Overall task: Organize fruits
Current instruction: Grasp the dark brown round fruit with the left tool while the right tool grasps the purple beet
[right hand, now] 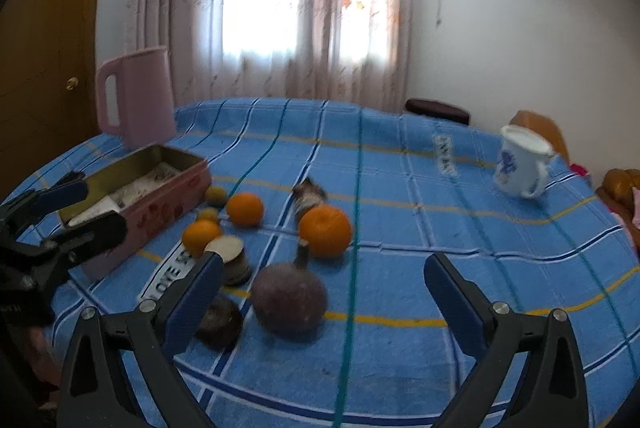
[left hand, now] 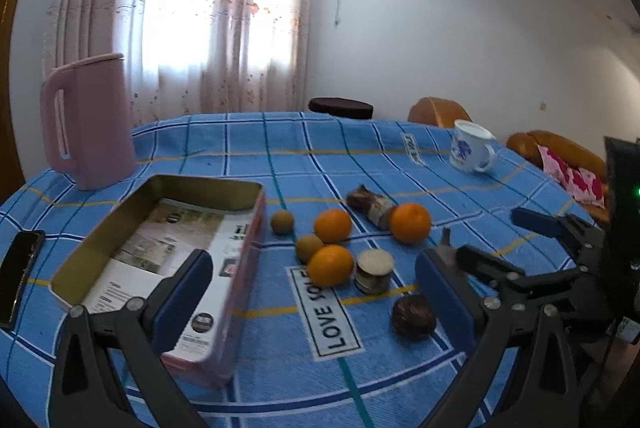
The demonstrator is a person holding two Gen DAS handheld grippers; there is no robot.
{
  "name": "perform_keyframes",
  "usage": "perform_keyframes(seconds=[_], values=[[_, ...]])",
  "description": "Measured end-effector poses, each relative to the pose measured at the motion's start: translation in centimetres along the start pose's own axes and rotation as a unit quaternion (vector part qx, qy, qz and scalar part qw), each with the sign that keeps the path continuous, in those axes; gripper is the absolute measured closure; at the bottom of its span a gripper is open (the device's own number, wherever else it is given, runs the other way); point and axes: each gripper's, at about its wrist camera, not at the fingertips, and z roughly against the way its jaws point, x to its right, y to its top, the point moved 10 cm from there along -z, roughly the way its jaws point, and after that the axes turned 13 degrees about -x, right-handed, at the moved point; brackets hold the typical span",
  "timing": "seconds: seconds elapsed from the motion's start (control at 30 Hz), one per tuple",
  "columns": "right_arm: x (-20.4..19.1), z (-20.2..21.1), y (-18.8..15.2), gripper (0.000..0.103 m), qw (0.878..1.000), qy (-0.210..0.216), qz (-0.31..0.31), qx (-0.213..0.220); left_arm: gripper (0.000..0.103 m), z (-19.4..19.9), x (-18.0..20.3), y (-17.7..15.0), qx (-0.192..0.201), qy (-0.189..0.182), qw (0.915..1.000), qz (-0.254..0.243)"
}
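Observation:
Three oranges (left hand: 330, 265) (left hand: 333, 225) (left hand: 410, 222), two small brown-green fruits (left hand: 282, 222) and dark purple passion fruits (left hand: 413, 316) (right hand: 289, 299) lie on the blue checked tablecloth (left hand: 280, 368). An open pink tin box (left hand: 168, 268) with a paper inside stands to their left. My left gripper (left hand: 316, 304) is open and empty, low over the cloth in front of the oranges. My right gripper (right hand: 324, 292) is open and empty, with a passion fruit between its fingers' line of sight.
A pink jug (left hand: 90, 120) stands at the back left. A white mug (left hand: 470, 152) stands at the back right. A small jar (left hand: 374, 270) and a wrapped item (left hand: 372, 208) lie among the fruit. A phone (left hand: 20, 274) lies at the left edge.

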Motion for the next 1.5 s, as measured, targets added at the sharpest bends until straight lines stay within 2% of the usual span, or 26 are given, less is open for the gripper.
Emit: perform_keyframes(seconds=[0.1, 0.2, 0.33, 0.37, 0.5, 0.67, 0.83, 1.0, 1.13, 1.23, 1.27, 1.3, 1.5], values=[[-0.4, -1.2, -0.7, 0.019, 1.0, 0.01, 0.003, -0.023, 0.0, -0.3, 0.4, -0.5, -0.006, -0.002, 1.0, -0.004], [-0.3, -2.6, -1.3, 0.025, 0.998, 0.024, -0.004, -0.05, 0.0, -0.4, 0.5, -0.7, -0.008, -0.005, 0.9999, -0.004], [-0.9, -3.2, -1.9, 0.043, 0.995, 0.068, 0.0, -0.077, 0.0, -0.6, 1.1, -0.9, -0.014, -0.009, 0.9998, -0.011], [-1.1, -3.0, -2.0, 0.05, 0.994, 0.076, 0.001, -0.076, 0.0, -0.8, 1.3, -0.9, -0.016, -0.01, 0.9997, -0.014], [-0.6, -2.0, -2.1, 0.05, 0.997, 0.06, -0.004, -0.05, 0.001, -1.3, 2.5, -1.2, -0.029, -0.023, 0.999, -0.025], [2.2, -0.7, -2.1, 0.05, 0.999, 0.027, -0.029, -0.023, 0.005, -2.5, 4.6, -1.7, -0.051, -0.035, 0.9971, -0.044], [4.2, -0.2, -2.7, 0.05, 0.999, 0.02, -0.046, -0.015, 0.017, -4.5, 6.6, -2.7, -0.093, -0.052, 0.9925, -0.061], [4.3, -0.2, -2.7, 0.05, 0.998, 0.028, -0.046, -0.014, 0.031, -6.0, 7.2, -3.5, -0.131, -0.062, 0.9878, -0.057], [4.1, -0.2, -2.7, 0.05, 0.999, 0.03, -0.042, -0.012, 0.038, -6.9, 7.5, -4.2, -0.157, -0.069, 0.9835, -0.058], [4.0, -0.2, -2.8, 0.05, 0.999, 0.03, -0.038, -0.011, 0.05, -7.0, 7.6, -4.4, -0.158, -0.076, 0.9827, -0.06], [4.0, -0.2, -2.8, 0.05, 0.999, 0.029, -0.036, -0.012, 0.059, -7.0, 7.7, -4.4, -0.158, -0.079, 0.9825, -0.06], [3.9, -0.2, -2.9, 0.05, 0.999, 0.028, -0.034, -0.012, 0.064, -6.9, 7.7, -4.4, -0.157, -0.083, 0.9823, -0.059], [3.5, 0.1, -2.7, 0.05, 0.999, 0.027, -0.023, -0.005, 0.064, -6.3, 7.4, -4.3, -0.143, -0.106, 0.9828, -0.047]])
